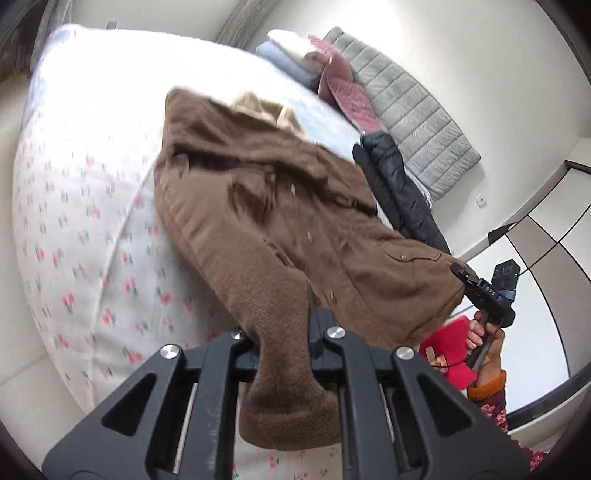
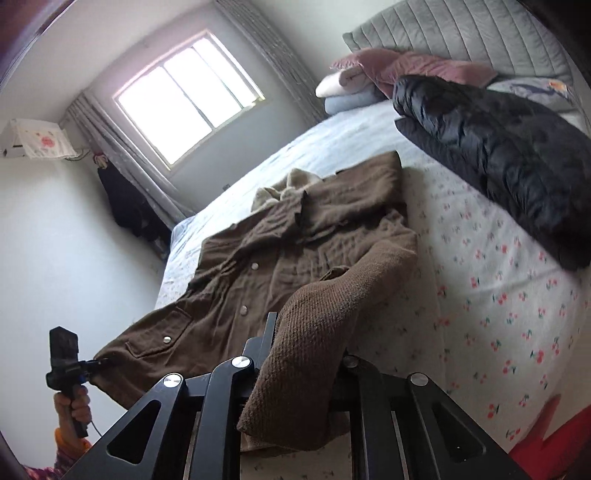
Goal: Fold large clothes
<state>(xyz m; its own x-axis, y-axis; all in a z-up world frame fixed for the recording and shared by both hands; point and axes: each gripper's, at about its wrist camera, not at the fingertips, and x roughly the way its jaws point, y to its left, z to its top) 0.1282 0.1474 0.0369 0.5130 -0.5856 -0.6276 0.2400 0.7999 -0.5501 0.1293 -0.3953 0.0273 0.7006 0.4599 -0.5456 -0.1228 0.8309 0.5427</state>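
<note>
A large brown jacket (image 1: 266, 192) with snap buttons and a cream collar lies spread on the bed; it also shows in the right wrist view (image 2: 295, 243). My left gripper (image 1: 284, 332) is shut on a brown knit part of the jacket, which drapes over its fingers. In the right wrist view my right gripper (image 2: 299, 343) is shut on a brown knit cuff of the jacket. The other gripper (image 1: 461, 273) pinches the jacket's hem corner by a flap pocket, and it shows the same way in the right wrist view (image 2: 99, 363).
The bed (image 1: 74, 206) has a white sheet with small red flowers. A black puffer jacket (image 2: 498, 155) lies near the grey padded headboard (image 2: 461, 33). Folded blankets and pink pillows (image 2: 388, 70) sit at the head. A window (image 2: 184, 96) and curtains are on the far wall.
</note>
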